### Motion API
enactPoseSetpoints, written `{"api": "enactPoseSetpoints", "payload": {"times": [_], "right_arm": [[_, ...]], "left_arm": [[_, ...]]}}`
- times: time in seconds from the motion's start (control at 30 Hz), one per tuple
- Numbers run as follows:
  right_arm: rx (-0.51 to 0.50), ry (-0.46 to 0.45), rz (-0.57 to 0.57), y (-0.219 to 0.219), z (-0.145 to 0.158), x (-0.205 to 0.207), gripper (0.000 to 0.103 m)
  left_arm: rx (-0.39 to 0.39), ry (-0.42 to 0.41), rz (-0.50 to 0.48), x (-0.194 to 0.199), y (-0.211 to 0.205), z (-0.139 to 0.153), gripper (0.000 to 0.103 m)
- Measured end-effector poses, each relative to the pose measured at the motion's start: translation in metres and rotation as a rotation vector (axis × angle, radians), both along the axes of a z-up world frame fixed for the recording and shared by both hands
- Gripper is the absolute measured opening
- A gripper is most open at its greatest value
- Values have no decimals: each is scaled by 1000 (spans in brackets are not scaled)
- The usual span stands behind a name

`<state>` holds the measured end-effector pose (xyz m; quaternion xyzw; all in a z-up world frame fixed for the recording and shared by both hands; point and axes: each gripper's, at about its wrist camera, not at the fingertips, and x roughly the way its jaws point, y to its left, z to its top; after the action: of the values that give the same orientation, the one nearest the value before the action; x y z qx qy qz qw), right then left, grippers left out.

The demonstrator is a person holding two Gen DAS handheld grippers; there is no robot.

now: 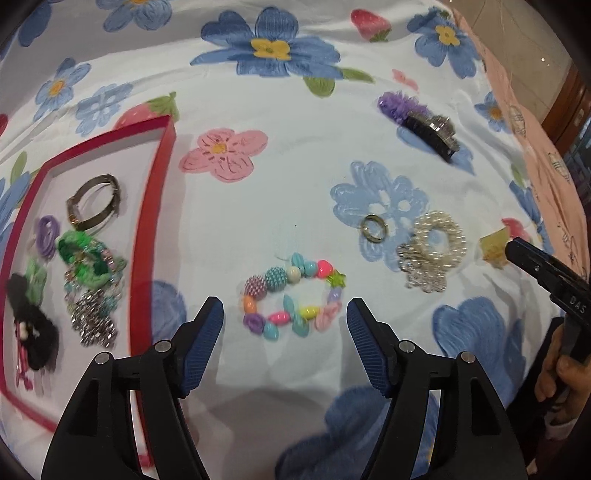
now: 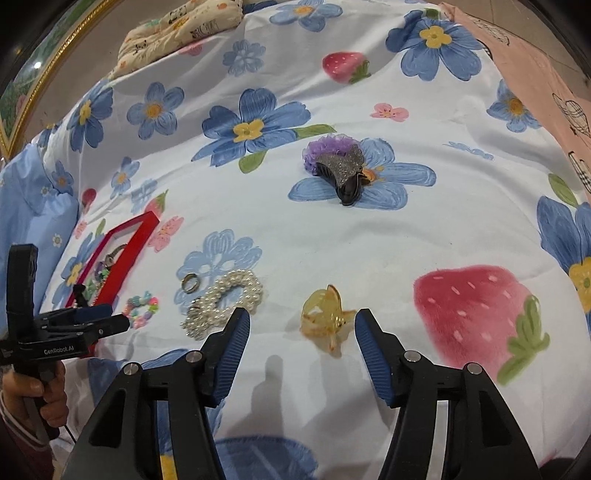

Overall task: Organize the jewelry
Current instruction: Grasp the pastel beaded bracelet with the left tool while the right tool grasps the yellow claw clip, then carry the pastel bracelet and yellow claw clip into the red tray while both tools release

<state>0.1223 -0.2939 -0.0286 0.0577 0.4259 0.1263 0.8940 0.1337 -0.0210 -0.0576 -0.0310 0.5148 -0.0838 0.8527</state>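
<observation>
My left gripper (image 1: pixel 285 314) is open and empty, its fingers on either side of a colourful bead bracelet (image 1: pixel 291 301) lying on the floral sheet. My right gripper (image 2: pixel 302 325) is open and empty, just in front of a yellow translucent hair claw (image 2: pixel 323 317). A red tray (image 1: pixel 155 206) at the left holds a metal bangle (image 1: pixel 96 201), a purple hair tie, a green scrunchie and several other pieces. A pearl bracelet (image 1: pixel 434 245), a metal ring (image 1: pixel 373 228) and a black glitter claw clip (image 1: pixel 436 133) on a purple scrunchie lie loose on the sheet.
The white sheet with blue flowers and strawberries (image 2: pixel 476 310) covers the whole surface. A pink cloth (image 2: pixel 535 48) lies along the right edge. A patterned pillow (image 2: pixel 177 29) sits at the far back. The left gripper shows at the right wrist view's left edge (image 2: pixel 74 325).
</observation>
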Motion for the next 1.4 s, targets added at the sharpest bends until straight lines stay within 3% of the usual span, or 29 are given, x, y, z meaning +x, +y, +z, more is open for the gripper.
{"api": "enactPoseSetpoints", "payload": {"times": [0.17,0.3,0.33,0.37,0.83,1.4], "right_arm": [[-10,16,-1,1,-9,7,61],[-3,24,-5,-2,-15,9,57],[-4,25,-7,-2,-16,9,46],[-8,28,-9,-2,-17,10,38],[37,-16,50,13,2,-5,38],[69,-24,242,90,16,-28,38]], "left_arm": [[33,6,-25,8,-8,-12,69],[13,-6,-58,7,-10,-11,33],[3,-5,-66,7,-10,-10,19],[-10,-3,-72,7,-10,-9,17],[-116,-66,-55,-23,2,22,17],[-166,-136,73,-70,61,47,17]]}}
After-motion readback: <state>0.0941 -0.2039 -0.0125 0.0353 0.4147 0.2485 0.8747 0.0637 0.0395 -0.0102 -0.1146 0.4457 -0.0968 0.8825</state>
